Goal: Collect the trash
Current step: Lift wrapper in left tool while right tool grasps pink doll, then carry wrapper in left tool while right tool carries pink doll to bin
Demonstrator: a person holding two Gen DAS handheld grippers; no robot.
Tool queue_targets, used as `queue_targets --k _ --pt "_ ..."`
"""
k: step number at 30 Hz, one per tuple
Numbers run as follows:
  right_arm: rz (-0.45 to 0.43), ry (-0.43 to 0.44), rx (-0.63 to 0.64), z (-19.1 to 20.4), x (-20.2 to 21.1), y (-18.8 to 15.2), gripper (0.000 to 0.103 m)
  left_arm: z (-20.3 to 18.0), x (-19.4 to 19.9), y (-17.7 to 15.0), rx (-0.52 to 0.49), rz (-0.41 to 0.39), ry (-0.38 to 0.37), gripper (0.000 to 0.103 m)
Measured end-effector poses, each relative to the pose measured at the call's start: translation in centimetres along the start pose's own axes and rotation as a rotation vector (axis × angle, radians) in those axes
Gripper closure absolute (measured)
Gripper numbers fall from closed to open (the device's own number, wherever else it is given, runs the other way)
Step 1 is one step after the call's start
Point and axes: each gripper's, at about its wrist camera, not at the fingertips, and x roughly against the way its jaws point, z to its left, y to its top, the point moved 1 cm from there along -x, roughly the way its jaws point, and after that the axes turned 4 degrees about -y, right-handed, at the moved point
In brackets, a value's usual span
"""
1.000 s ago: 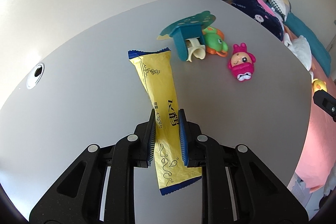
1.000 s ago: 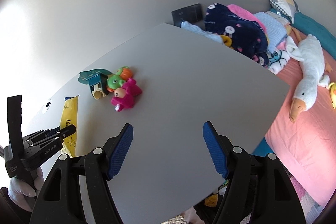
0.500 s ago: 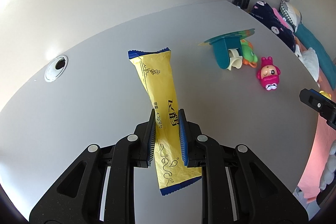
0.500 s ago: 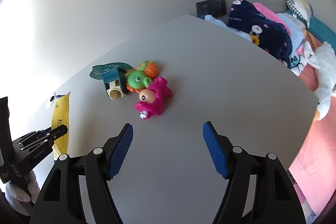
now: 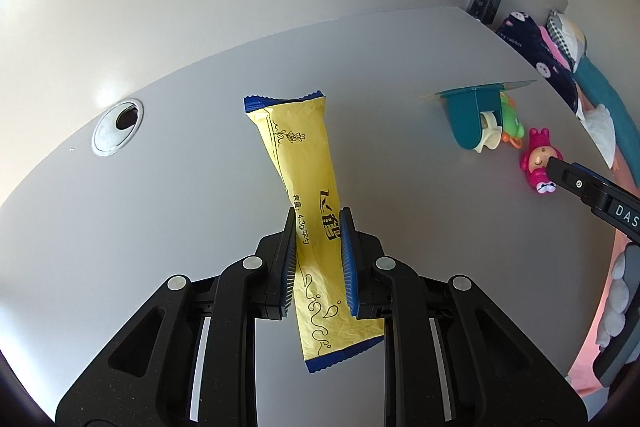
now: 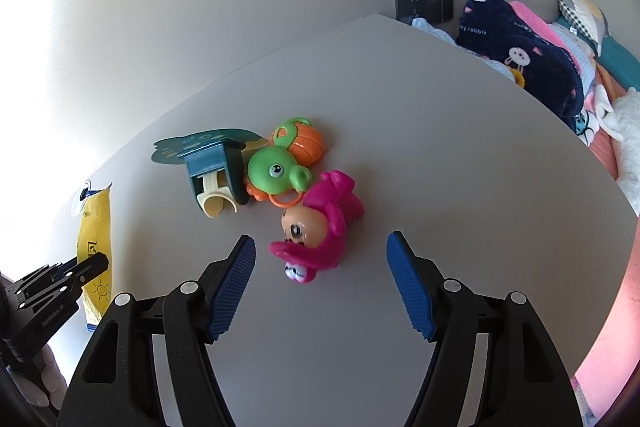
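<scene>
My left gripper is shut on a long yellow snack wrapper with blue ends and holds it above the grey table. The wrapper also shows at the left of the right wrist view, held by the left gripper. My right gripper is open, its blue pads either side of a pink doll toy lying on the table. The right gripper's tip shows beside the pink toy in the left wrist view.
A green and orange snail toy and a teal toy with a cream ring lie just behind the pink one. A cable hole sits at the table's far left. A bed with blankets and plush toys lies beyond the right edge.
The right gripper has moved in toward the toys; the pink toy now lies between its open pads. The left gripper has swung left, still holding the wrapper.
</scene>
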Motion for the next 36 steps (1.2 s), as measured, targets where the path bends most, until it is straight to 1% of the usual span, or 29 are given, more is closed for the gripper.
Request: queue_targets --k 7,10,11,13,15,23,36 --pt "0.020 -0.011 -0.031 -0.1 -2.2 0.7 0.034 0.0 -0.9 0.5 0.005 0.017 0.006 0.084" --pt "0.033 -0.015 -0.035 -0.3 -3.0 0.7 0.040 -0.3 -1.1 0.7 0.003 0.021 0.007 0.084" --pt "0.027 -0.019 -0.024 -0.2 -2.9 0.6 0.049 -0.3 -1.2 0.7 0.003 0.022 0.007 0.084" --pt "0.034 -0.011 -0.010 -0.1 -2.9 0.6 0.061 -0.4 -1.3 0.7 0.002 0.023 0.006 0.084" --pt "0.039 0.004 -0.017 -0.3 -2.7 0.4 0.061 -0.5 -1.3 0.7 0.000 0.024 0.004 0.084" --pt "0.042 0.017 -0.023 -1.0 -1.1 -0.2 0.061 -0.9 -1.1 0.8 -0.024 0.020 -0.015 0.084" --pt "0.008 0.017 -0.052 -2.9 3.1 -1.5 0.061 -4.0 0.4 0.6 -0.103 -0.001 -0.076 0.084"
